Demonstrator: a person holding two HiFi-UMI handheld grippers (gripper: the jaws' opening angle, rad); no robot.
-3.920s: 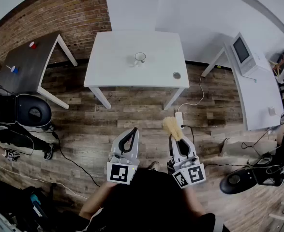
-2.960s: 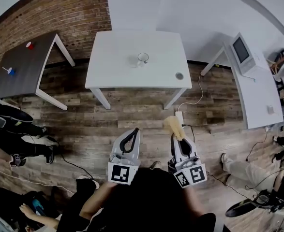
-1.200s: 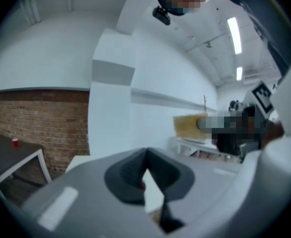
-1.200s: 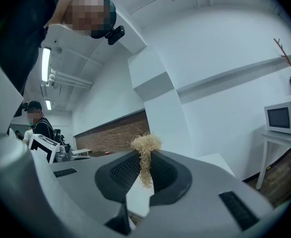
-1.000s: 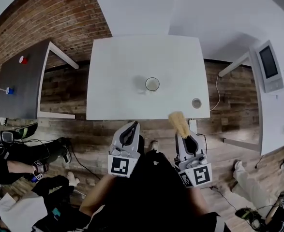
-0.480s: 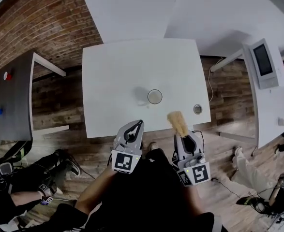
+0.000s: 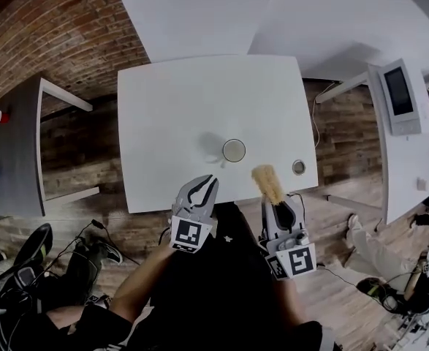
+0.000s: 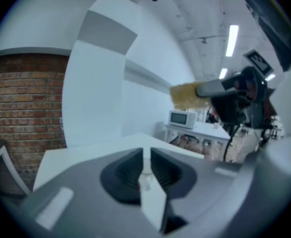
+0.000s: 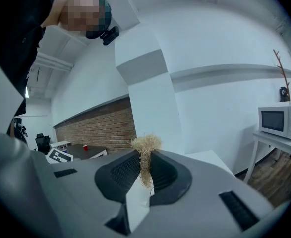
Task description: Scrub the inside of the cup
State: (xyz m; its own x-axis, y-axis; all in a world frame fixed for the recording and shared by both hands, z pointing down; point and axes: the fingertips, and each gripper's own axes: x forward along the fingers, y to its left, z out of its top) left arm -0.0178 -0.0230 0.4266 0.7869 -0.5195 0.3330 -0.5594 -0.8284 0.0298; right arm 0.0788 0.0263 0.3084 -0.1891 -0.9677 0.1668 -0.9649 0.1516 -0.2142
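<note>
A small cup [image 7: 234, 151] with pale insides stands upright near the middle of the white table [image 7: 170, 108]. My left gripper [image 7: 208, 180] reaches over the table's near edge, short of the cup and slightly left of it. Its jaws have just been opening, and a narrow gap with nothing in it shows between them [image 8: 146, 155]. My right gripper [image 7: 276, 205] is shut on a straw-coloured fibre scrubber [image 7: 267, 183], whose tuft sticks out past the fingers [image 9: 145, 145]. The scrubber hangs over the table edge, to the right of the cup.
A small round grey thing [image 7: 298, 167] lies on the table right of the cup. A dark table [image 7: 17, 145] with a red cup [image 7: 2, 115] stands at left. At right is a white side table with a microwave [image 7: 398, 93]. People's legs show on the wooden floor.
The person has walked up to the table, so the cup is much nearer. Both grippers now reach its near edge. The left jaws, shut before, stand slightly parted.
</note>
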